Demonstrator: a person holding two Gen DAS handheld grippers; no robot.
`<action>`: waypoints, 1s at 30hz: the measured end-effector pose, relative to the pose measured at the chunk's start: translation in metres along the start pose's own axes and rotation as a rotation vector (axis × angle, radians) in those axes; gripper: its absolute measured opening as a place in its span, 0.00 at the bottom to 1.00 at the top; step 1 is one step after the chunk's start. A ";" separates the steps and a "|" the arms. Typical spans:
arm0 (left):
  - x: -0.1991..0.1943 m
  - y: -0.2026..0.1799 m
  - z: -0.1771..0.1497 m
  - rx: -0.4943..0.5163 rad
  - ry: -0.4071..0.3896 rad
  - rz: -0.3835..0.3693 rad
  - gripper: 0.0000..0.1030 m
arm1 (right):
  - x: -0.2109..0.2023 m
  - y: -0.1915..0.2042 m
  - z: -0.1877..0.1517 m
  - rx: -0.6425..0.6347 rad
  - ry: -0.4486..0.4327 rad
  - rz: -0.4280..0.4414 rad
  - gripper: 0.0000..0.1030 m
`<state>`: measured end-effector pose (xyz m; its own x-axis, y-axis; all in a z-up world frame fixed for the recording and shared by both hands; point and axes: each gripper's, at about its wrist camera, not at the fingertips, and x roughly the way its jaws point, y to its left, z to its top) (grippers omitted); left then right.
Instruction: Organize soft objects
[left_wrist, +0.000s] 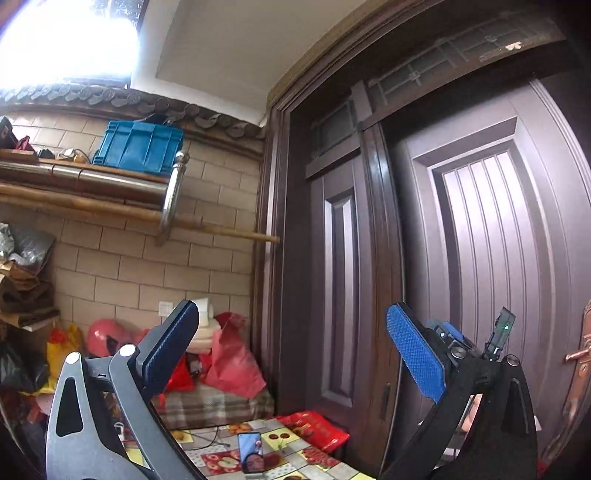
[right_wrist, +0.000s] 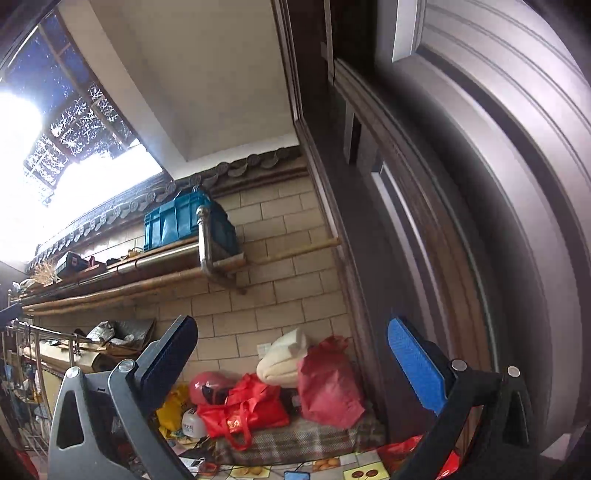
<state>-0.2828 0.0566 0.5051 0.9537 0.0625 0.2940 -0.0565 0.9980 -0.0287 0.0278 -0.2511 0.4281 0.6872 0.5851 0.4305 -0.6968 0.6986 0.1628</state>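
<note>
Two tools, left (left_wrist: 291, 354) and right (right_wrist: 291, 356), gape empty.

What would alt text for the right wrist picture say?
The open, empty right gripper points up at a tiled wall beside a dark wooden door. Below lie red bags, a cream folded blanket and a pink helmet; a blue crate sits on a shelf.

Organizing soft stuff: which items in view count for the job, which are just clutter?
Likely job:
- cream folded blanket
- red cloth bag
- dark red bag
- left gripper, right gripper, both open and empty

Clutter:
- blue crate
- pink helmet
- phone
- door
</note>
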 end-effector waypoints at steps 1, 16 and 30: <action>-0.005 -0.004 0.000 0.016 -0.015 -0.003 1.00 | -0.006 -0.004 0.008 -0.009 -0.013 -0.011 1.00; 0.082 0.041 -0.234 -0.008 0.469 0.034 1.00 | 0.016 -0.015 -0.107 0.034 0.316 0.103 1.00; 0.084 0.084 -0.475 0.073 0.846 0.281 1.00 | 0.029 0.053 -0.406 -0.136 1.140 0.327 0.92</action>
<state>-0.0670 0.1406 0.0739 0.7991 0.3046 -0.5184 -0.3117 0.9471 0.0759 0.0939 -0.0299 0.0891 0.3156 0.7239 -0.6135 -0.8926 0.4459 0.0669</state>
